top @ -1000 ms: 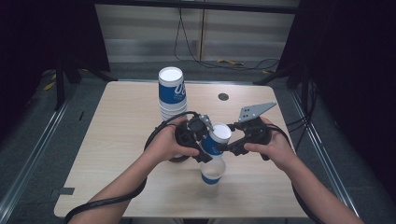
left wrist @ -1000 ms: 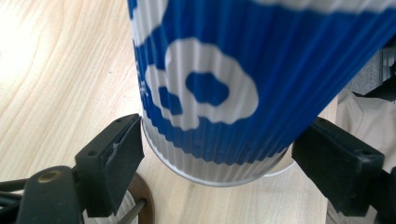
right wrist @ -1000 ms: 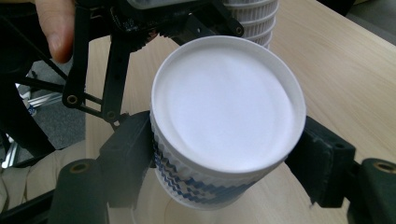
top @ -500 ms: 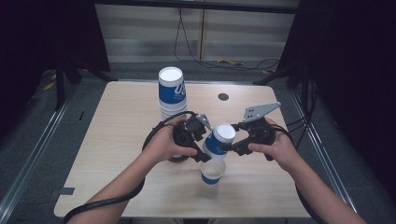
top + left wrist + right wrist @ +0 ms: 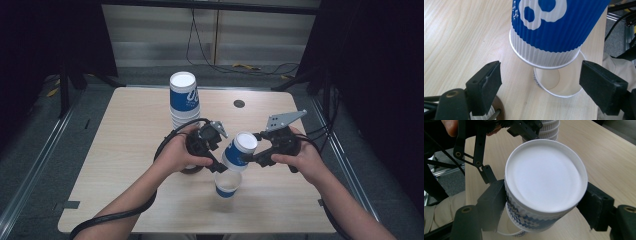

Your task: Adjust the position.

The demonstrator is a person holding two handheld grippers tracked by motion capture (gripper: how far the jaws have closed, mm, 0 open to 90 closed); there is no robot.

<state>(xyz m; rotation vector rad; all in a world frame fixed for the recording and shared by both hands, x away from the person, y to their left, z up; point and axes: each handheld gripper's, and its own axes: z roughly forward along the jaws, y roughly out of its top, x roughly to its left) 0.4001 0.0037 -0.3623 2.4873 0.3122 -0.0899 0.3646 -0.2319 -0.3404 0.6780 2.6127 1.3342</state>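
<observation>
Tilted further since a second ago, the upside-down cup point(image 5: 240, 149) (clamped in the right gripper point(image 5: 248, 157)) hangs above the upright cup point(image 5: 228, 184) at the desk's point(image 5: 125, 130) six o'clock; left gripper point(image 5: 220, 168) gapes empty.

Even overhead light on pale table point(image 5: 125, 150); surroundings beyond fall to near black. Shadows soft and short. High view slightly soft. Gripper views sharper on wood grain; near jaws and picture edges softer. No strong glare.

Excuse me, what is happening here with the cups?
A person is working with paper cups at a table. The right gripper is shut on an upside-down cup, tilted above an upright cup on the table. The left gripper is open beside them. A stack of cups stands farther back.
</observation>
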